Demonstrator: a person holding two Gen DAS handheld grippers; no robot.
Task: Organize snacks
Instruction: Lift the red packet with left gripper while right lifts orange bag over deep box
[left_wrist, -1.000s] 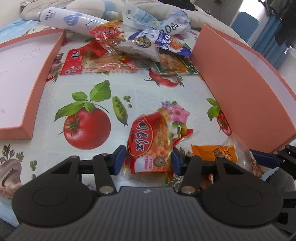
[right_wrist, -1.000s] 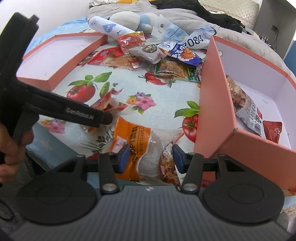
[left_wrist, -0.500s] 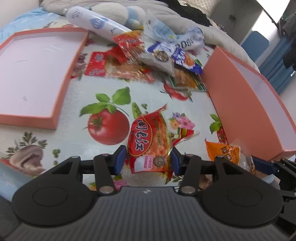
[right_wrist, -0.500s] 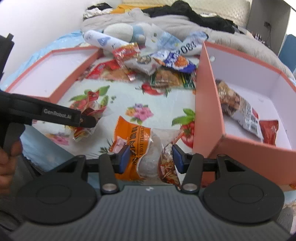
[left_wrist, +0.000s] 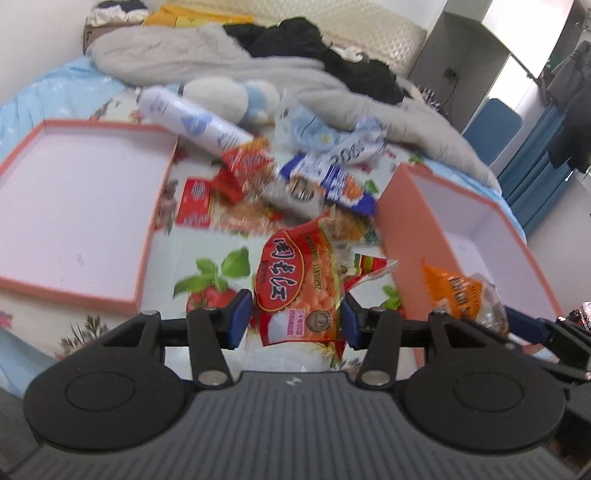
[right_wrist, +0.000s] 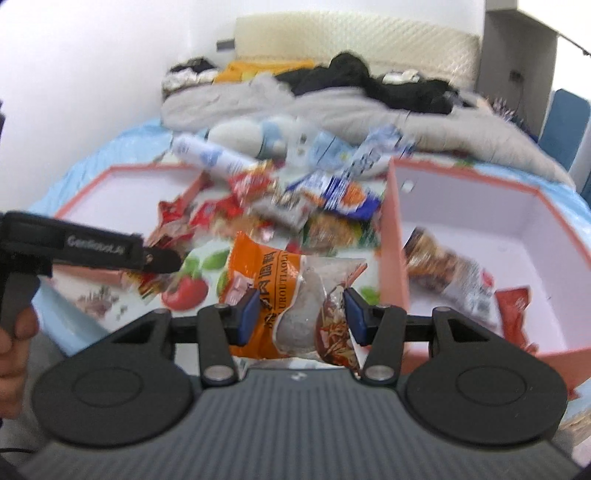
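Crinkly plastic film is the material in play on both sides: the left tongs are clamped on a red peanut packet, and the right tongs are clamped on an orange-and-clear snack packet, each pinched across its lower end with the rest of the bag standing free above the blue pads. Landmark for all positions: the deep pink box. Both packets hang in the air above the tomato-print cloth, the orange one just left of the box's near wall, the red one further left of it. Inside the box lie 2 packets already, a brown-and-white packet and a red packet to its right. Left of the box, across the cloth, sits a shallow pink lid; beyond the box's far-left corner is a loose pile of snacks with a white tube behind it, all motion-blurred. Handling judgement: both bags look light, soft and air-puffed, with slick film that could creep out of the pads under a swing. Contents (peanuts; what looks like a pale lump plus shreds) seem crushable, so moderate squeeze only. Best hold is probably the flat sealed margin or a thin edge, not the bulging middle, as the film buckles there. The grip on the orange packet seems to span its filled part, so slip risk is rated higher on that side.
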